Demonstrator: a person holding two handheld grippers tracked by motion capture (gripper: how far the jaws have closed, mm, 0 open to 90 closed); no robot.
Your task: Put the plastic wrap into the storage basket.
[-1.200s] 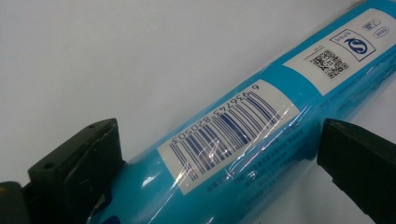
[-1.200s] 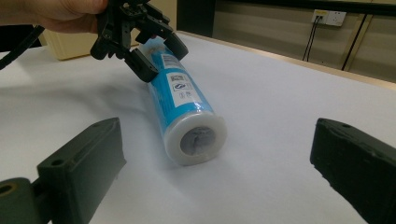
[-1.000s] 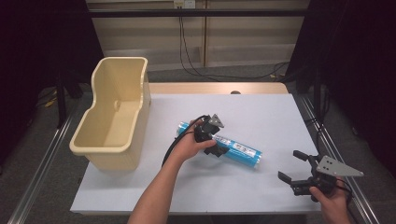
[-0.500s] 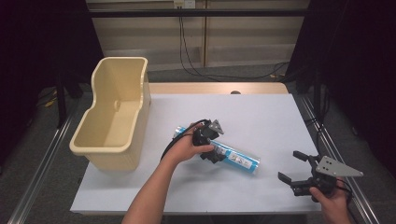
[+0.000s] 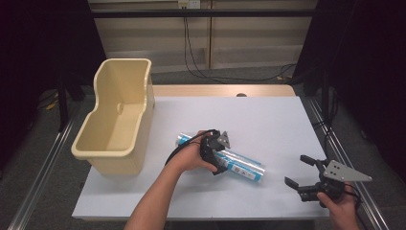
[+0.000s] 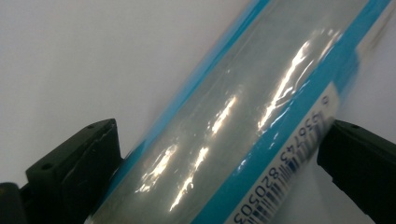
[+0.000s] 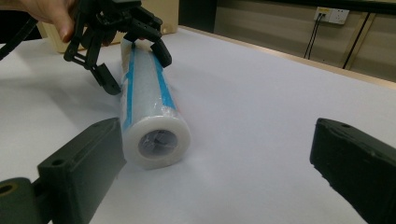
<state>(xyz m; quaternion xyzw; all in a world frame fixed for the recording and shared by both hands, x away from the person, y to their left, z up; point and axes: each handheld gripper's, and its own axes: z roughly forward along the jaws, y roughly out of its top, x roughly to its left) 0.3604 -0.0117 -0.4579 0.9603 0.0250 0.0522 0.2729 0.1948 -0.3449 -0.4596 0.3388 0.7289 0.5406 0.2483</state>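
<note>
Counter: lying white and flat, carrying the bin at its left edge and the roll near the middle.
Bin: standing upright, cream plastic, open at the top, sitting well apart from the roll.
Roll: lying on its side on the counter, running diagonally from upper left to lower right; showing clear film with blue stripes and a barcode; pointing its white core end toward the right gripper.
Left gripper: coming down over the roll's middle, fingers spread wide and straddling the roll, sitting just beside its two sides, not clamping it.
Right gripper: hovering near the counter's lower right corner, apart from the roll, fingers standing wide apart, gripping nothing.
</note>
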